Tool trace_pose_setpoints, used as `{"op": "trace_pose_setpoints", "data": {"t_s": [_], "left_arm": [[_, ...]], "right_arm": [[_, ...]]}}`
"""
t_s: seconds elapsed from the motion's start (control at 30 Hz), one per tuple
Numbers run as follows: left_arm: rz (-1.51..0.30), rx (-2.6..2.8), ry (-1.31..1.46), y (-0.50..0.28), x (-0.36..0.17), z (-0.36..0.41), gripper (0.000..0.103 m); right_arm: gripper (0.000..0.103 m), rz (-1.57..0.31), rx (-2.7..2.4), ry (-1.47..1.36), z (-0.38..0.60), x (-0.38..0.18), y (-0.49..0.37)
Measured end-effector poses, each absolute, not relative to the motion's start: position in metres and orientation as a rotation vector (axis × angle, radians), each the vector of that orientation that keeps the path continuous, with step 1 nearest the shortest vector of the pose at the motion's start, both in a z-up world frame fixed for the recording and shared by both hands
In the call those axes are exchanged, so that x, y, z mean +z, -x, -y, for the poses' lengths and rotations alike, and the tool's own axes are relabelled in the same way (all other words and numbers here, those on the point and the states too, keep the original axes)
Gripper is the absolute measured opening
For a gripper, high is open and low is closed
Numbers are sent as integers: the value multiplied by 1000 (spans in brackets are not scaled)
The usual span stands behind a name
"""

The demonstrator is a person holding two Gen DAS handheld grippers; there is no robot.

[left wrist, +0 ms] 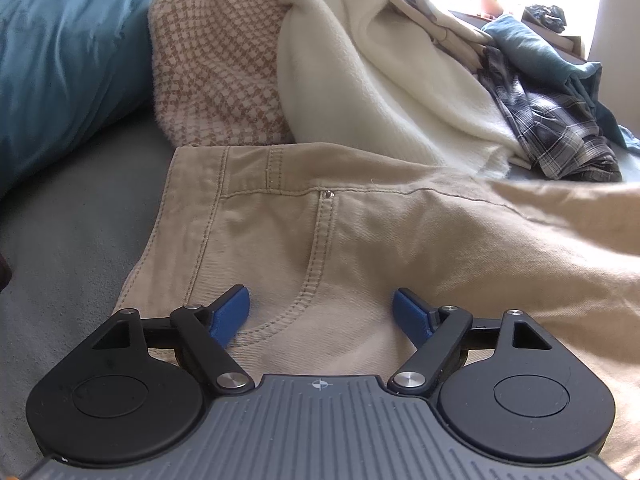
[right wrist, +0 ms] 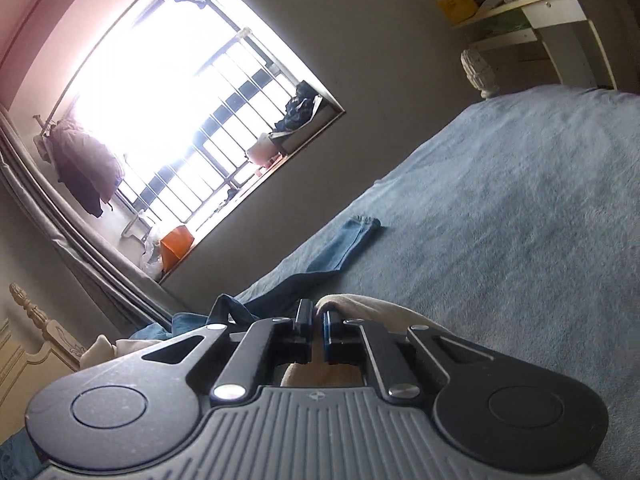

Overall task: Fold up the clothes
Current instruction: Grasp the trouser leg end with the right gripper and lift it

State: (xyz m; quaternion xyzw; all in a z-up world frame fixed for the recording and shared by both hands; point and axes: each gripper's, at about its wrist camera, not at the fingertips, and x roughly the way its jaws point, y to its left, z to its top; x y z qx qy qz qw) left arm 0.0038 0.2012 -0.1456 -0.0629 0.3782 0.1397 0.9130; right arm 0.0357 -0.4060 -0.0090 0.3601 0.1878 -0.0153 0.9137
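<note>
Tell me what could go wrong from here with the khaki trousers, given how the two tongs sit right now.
1. The left tongs are open above the khaki trousers, pinning nothing; a pull from the other side could drag the whole garment.
2. The right tongs look shut on a thin beige fold, which might slip out.
3. The white fleece and plaid shirt crowd the trousers' far edge and could get caught in a fold.

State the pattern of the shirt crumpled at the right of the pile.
Dark blue-and-white plaid shirt; the left wrist view shows it best.
</note>
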Motion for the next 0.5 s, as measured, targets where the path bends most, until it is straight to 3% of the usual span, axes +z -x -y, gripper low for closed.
{"op": "trace_pose_setpoints", "data": {"t_s": [0.3, 0.5], "left_arm": [[-784, 276, 131, -5, -143, -204, 81], [-783, 274, 129, -7, -144, -204, 82]], "right_arm": [[5, -356, -110, -754, 406, 17, -6], [5, -416, -169, -745, 403, 9, -33]]}}
